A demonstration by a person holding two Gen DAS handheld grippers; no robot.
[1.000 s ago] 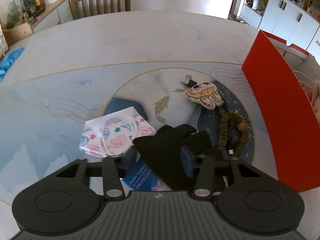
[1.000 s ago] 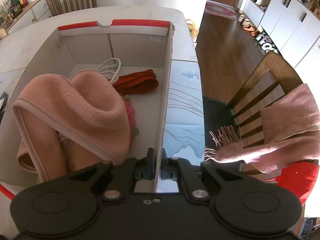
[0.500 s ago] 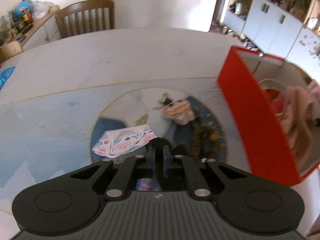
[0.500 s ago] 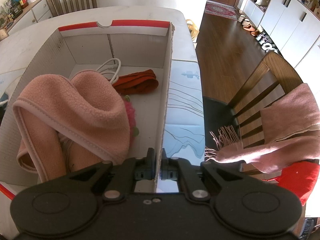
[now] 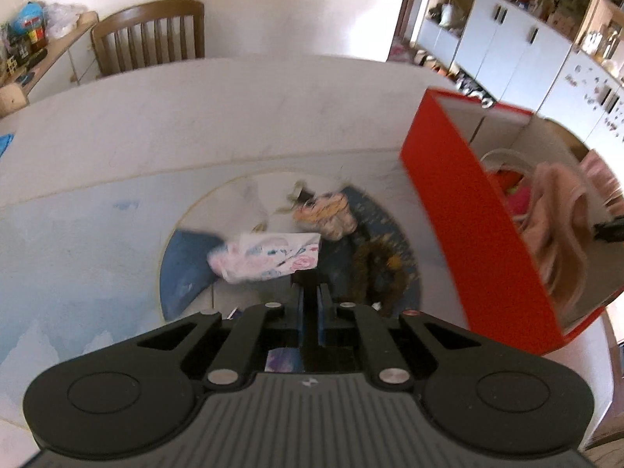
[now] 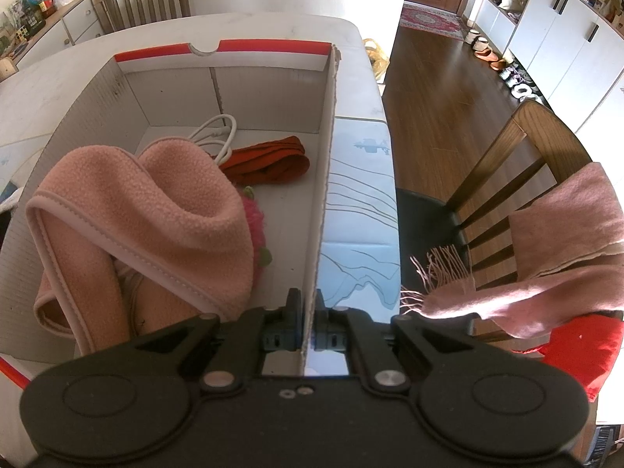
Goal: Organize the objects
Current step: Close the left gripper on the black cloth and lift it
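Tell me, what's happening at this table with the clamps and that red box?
A person is tidying loose items into the red cardboard box. The right gripper is shut on the box's side wall, steadying it. The left gripper is shut on a black cloth. A pink fleece cloth, orange fabric and white cable already lie inside. A patterned pink-and-white pouch and a small plush toy remain on the table.

Both the left gripper [image 5: 309, 292] and right gripper [image 6: 308, 304] have jaws clamped.
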